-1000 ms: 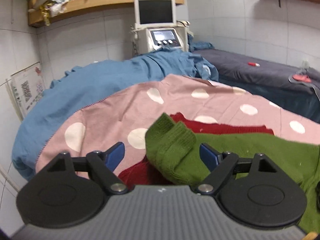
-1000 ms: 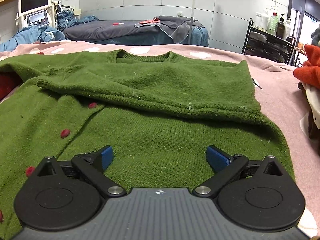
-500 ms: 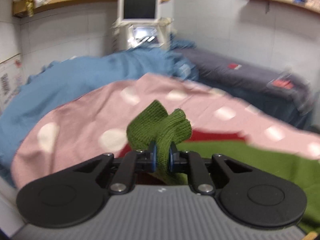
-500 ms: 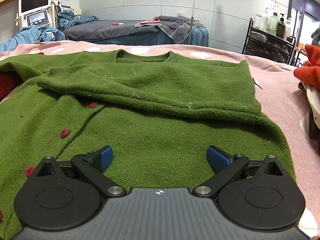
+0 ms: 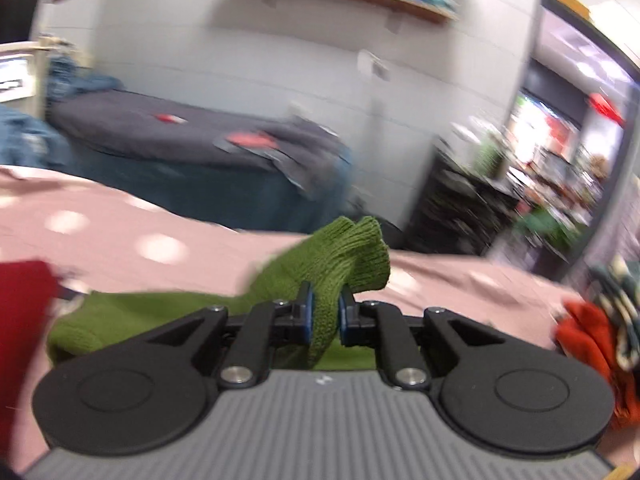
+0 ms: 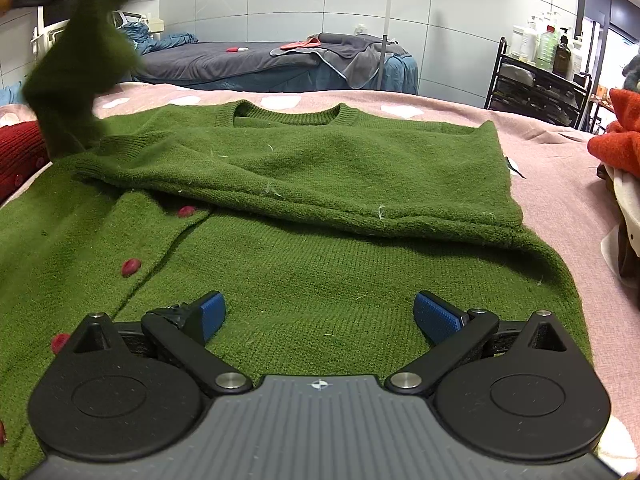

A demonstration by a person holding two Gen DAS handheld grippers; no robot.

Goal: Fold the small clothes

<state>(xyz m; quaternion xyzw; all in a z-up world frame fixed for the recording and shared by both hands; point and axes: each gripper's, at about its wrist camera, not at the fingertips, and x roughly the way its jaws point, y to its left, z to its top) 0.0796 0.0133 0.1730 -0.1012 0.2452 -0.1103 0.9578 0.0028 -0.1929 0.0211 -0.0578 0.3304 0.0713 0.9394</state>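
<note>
left gripper [image 5: 325, 316] pinched tight on the ribbed sleeve cuff [image 5: 352, 256] of the green cardigan [image 6: 320, 208], lifted off the pink dotted bedspread [image 6: 552, 160]. best carried across the chest, laid flat, then released. right gripper [image 6: 320, 316] wide open, empty, low over the hem.

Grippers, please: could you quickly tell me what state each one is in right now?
Left gripper: closed on the green cardigan's sleeve cuff.
Right gripper: open, holding nothing.
</note>
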